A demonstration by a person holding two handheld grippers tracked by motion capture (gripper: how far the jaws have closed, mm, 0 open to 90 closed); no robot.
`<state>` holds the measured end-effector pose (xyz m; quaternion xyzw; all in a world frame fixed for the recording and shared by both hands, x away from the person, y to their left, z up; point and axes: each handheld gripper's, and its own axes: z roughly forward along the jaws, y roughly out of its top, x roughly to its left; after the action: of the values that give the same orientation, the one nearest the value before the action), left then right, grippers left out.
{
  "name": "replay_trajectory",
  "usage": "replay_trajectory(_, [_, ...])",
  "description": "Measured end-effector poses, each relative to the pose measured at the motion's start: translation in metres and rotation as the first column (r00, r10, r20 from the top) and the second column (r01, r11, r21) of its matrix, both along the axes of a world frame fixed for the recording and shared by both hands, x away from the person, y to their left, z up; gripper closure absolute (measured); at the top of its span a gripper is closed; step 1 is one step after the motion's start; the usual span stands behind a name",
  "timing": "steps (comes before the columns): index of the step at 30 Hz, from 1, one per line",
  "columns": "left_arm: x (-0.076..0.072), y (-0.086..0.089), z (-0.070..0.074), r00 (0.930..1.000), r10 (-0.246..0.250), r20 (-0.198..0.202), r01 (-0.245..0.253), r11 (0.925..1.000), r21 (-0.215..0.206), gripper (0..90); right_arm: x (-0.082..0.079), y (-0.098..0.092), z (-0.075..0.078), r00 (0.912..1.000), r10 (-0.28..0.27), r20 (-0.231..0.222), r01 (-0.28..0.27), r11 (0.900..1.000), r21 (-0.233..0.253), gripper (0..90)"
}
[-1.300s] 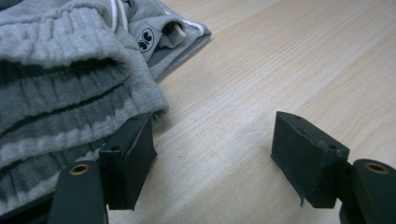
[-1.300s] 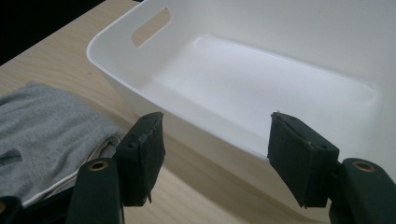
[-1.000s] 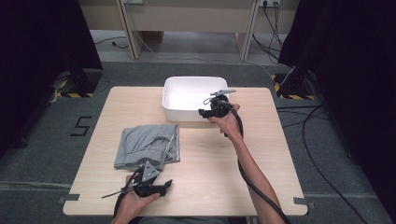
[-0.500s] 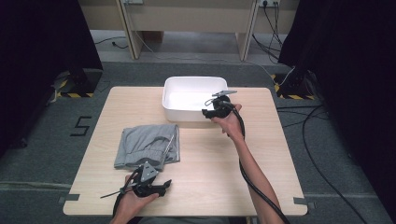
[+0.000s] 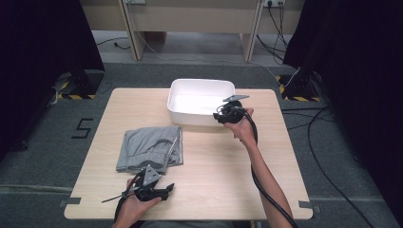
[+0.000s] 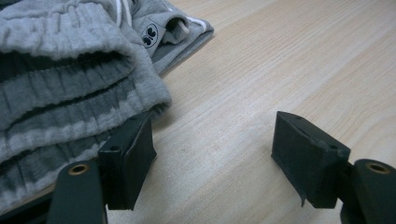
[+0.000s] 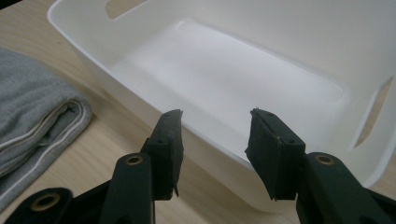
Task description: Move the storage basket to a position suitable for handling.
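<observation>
Right gripper (image 5: 219,115) nearer white tub (image 5: 177,105)

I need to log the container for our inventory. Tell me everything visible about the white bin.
The white bin is a rectangular, smooth plastic-looking tub with rounded corners and cut-out handle slots in its end walls. It is empty and stands upright at the table's far edge, apart from the folded grey sweatpants. The right hand-held gripper is open at its near rim; whether it touches cannot be told.
</observation>
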<state>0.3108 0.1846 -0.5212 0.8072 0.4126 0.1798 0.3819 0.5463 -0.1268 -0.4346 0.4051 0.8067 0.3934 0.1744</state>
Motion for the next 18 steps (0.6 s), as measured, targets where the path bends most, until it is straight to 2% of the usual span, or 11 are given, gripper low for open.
replay_trajectory(8, [0.0,0.0,0.0,1.0,0.001,0.0,-0.001,1.0,-0.004,28.1,-0.008,-0.026,0.001,0.9999,-0.012,-0.001,0.012,1.0,0.023,56.5])
replay_trajectory(18, [0.0,0.0,0.0,1.0,0.001,-0.001,-0.001,1.0,-0.004,28.2,-0.026,-0.047,0.0,0.9999,-0.001,0.016,0.001,1.0,0.0,58.1])
